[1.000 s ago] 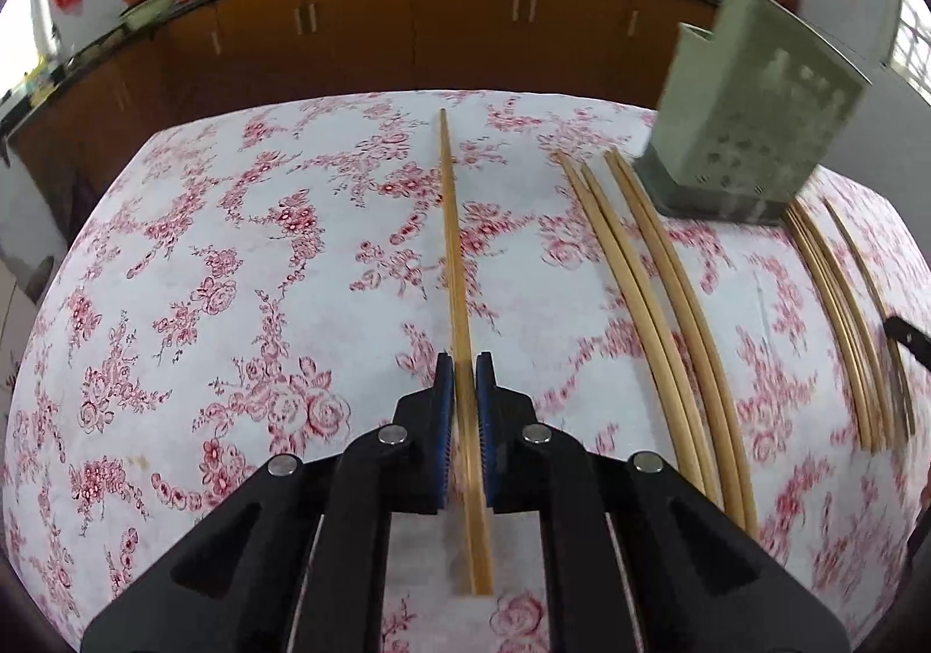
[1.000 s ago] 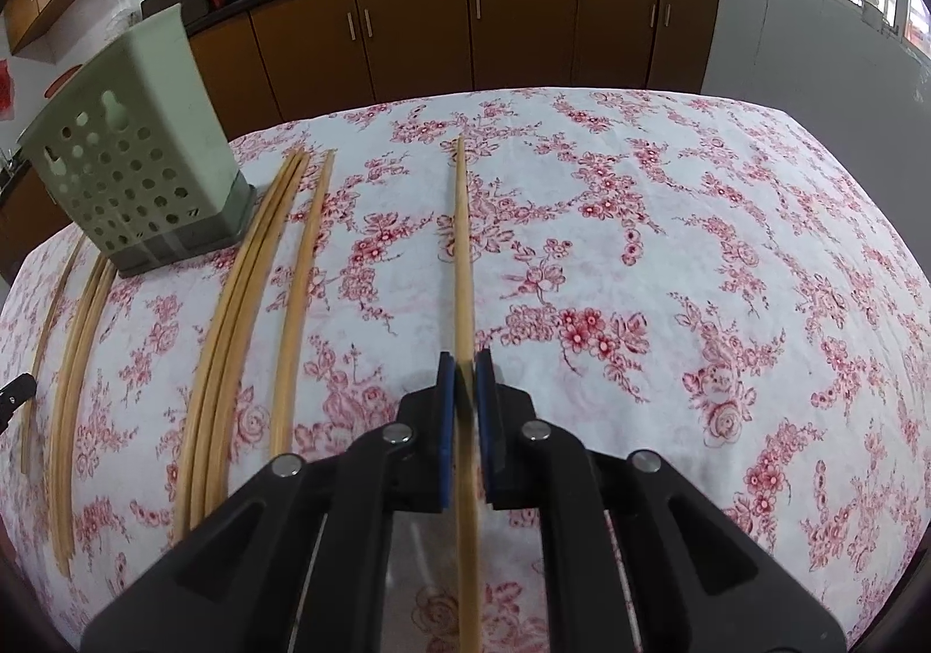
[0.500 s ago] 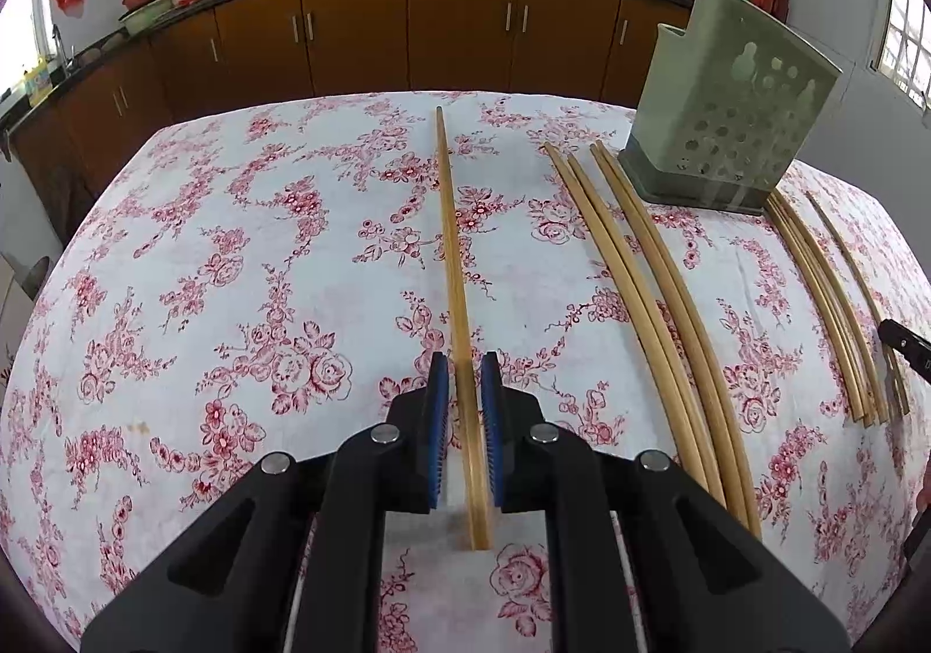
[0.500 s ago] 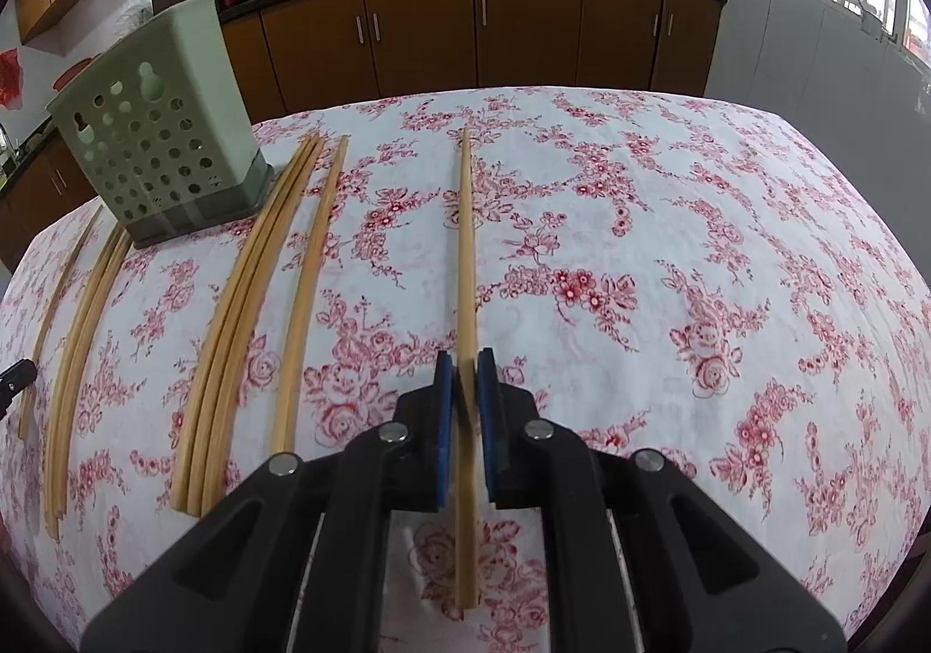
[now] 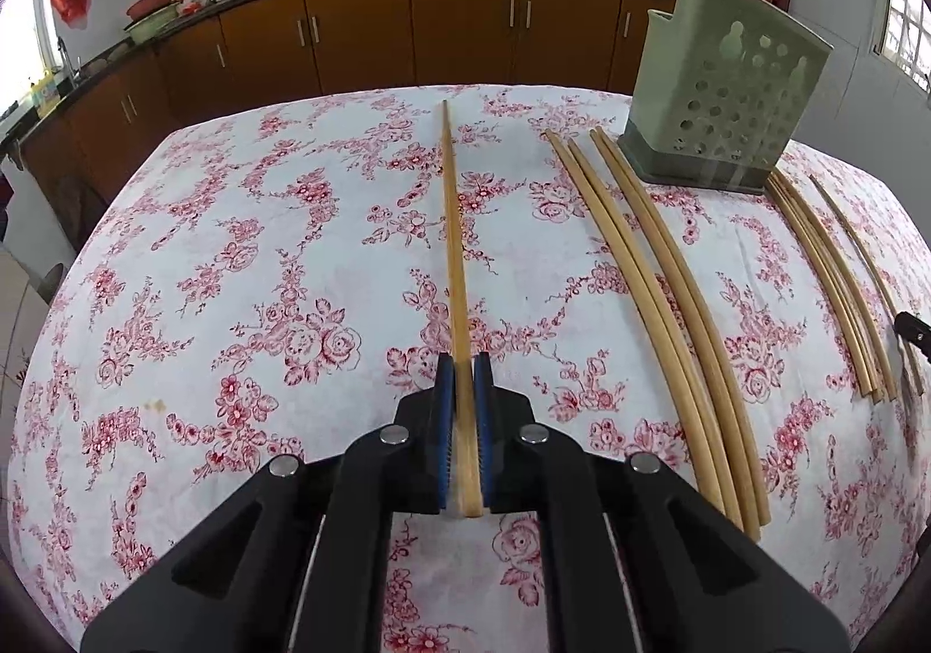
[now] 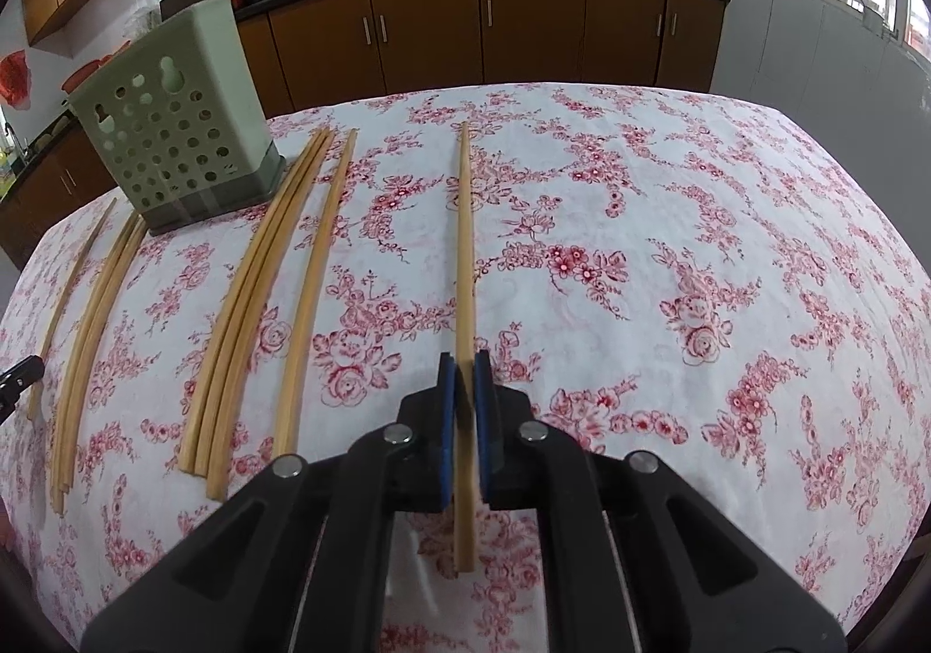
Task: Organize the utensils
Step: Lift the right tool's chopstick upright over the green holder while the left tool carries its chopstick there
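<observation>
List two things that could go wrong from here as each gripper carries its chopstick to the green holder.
1. Each chopstick, left and right, is pinched near its butt end, so the long free end may pivot or slip.
2. The green holder is flanked by loose chopsticks; a swinging tip could scatter them or nudge the holder.

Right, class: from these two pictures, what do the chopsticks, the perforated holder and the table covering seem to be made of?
Chopsticks: probably bamboo or wood, pale tan and matte.
Holder: likely moulded plastic, smooth green-grey with neat punched holes, on a darker base.
Table covering: printed fabric or possibly vinyl, white with red roses; the frames leave this open.
</observation>
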